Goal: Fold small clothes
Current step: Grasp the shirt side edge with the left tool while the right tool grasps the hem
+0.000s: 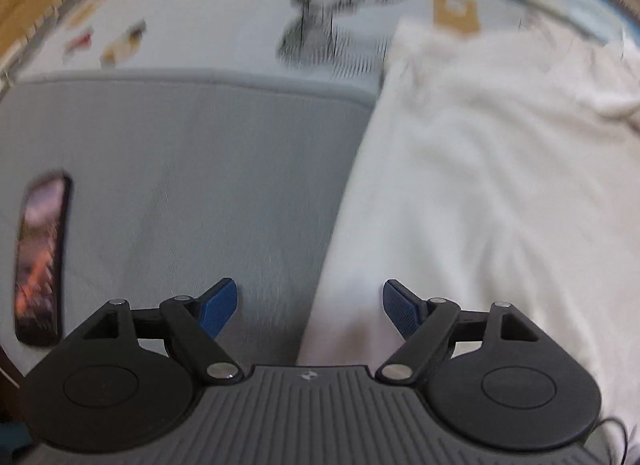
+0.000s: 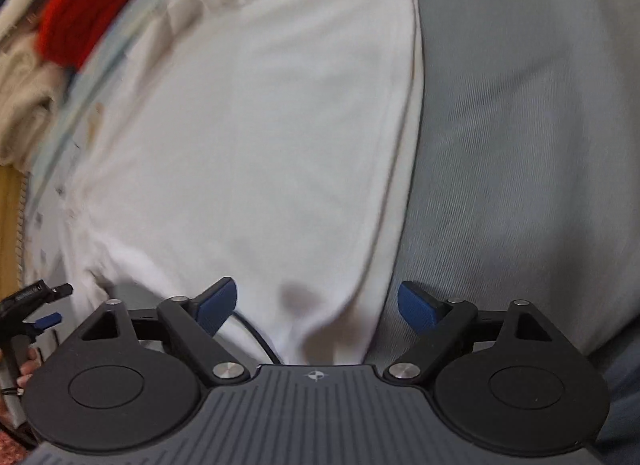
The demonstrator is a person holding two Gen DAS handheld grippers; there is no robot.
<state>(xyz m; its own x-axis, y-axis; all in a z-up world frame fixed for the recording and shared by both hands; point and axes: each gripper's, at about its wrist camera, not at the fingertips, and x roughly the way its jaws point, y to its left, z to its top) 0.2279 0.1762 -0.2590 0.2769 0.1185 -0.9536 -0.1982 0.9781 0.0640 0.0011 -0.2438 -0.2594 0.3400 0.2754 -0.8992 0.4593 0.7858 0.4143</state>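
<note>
Printed bedsheet underlies a grey cloth; white garment lies flat beside it, overlapping its edge. Left gripper spread wide, holding nothing; right gripper likewise, hem between its fingers. Garment judged light, soft, limp: pinch the hem corner. Phone at left. No legible writing.
</note>
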